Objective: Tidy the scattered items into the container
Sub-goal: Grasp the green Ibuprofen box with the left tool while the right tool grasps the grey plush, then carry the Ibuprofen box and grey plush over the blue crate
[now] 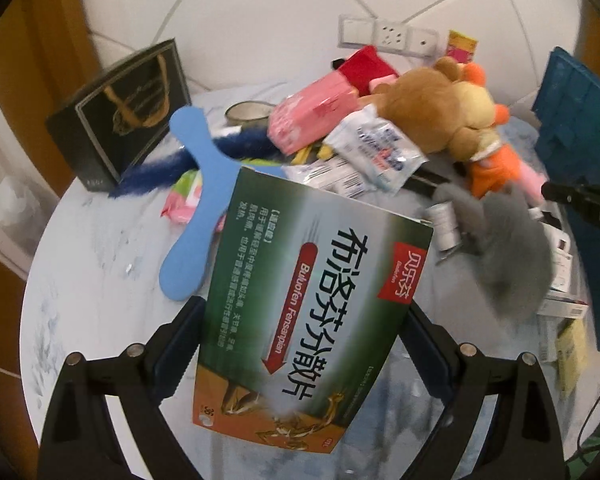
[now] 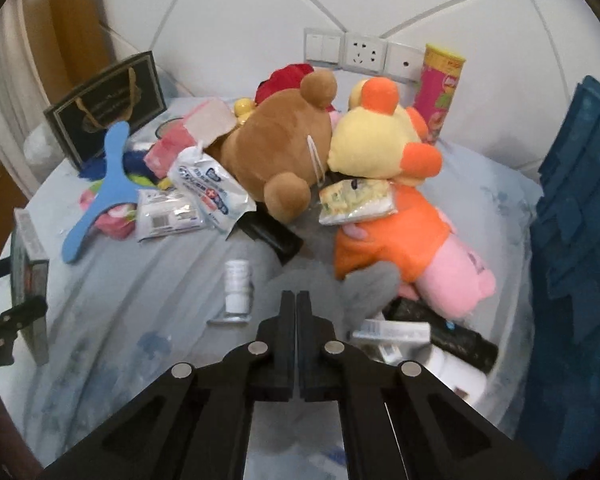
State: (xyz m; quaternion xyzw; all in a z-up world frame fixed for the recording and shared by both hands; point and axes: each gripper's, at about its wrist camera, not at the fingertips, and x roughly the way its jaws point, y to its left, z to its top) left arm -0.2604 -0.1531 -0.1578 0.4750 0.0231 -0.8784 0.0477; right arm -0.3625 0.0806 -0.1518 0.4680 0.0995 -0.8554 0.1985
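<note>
A green medicine box (image 1: 312,312) with white Chinese lettering hangs above the table, and my left gripper (image 1: 300,320) is shut on it, one finger against each long side. In the right wrist view the same box (image 2: 30,256) shows edge-on at the far left. My right gripper (image 2: 296,300) is shut, its fingers pressed together, and I see nothing between the tips. A grey fluffy item (image 2: 368,288), blurred, lies just right of those tips; in the left wrist view the grey fluffy item (image 1: 508,248) sits below my right gripper (image 1: 550,192). The blue crate (image 2: 572,200) stands at the right.
On the round pale-clothed table (image 2: 120,320) lie a brown plush bear (image 2: 276,152), a yellow-orange plush (image 2: 384,184), a blue boomerang-shaped piece (image 2: 108,184), a white bottle (image 2: 238,288), a toothpaste pack (image 2: 208,188) and small cartons (image 2: 392,332). A black gift bag (image 2: 104,108) and a chips can (image 2: 440,88) stand behind.
</note>
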